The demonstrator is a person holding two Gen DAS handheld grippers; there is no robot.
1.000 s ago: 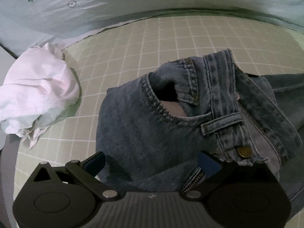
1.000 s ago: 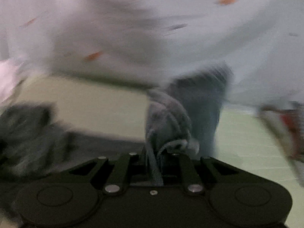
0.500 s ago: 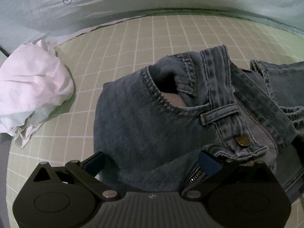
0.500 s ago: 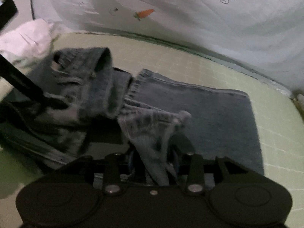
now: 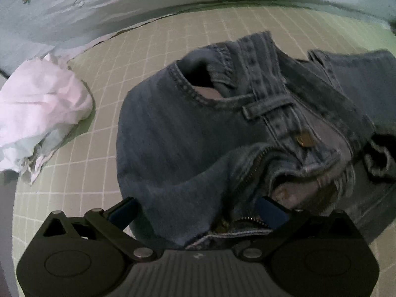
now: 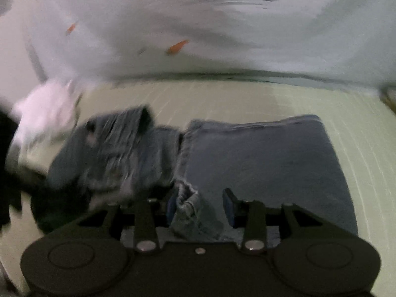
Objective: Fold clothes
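Heavy, limp jeans (image 5: 188, 133): left tongs (image 5: 198, 210) gape around the fly; right tongs (image 6: 201, 204), parted, straddle the hem at six o'clock; grip the waistband.

Both fisheye views are dim and bent at the edges; motion blur smears the right wrist view's left side.

a green grid-patterned mat (image 5: 173, 49) covers the surface; behind it hangs a pale carrot-print sheet (image 5: 74, 7).
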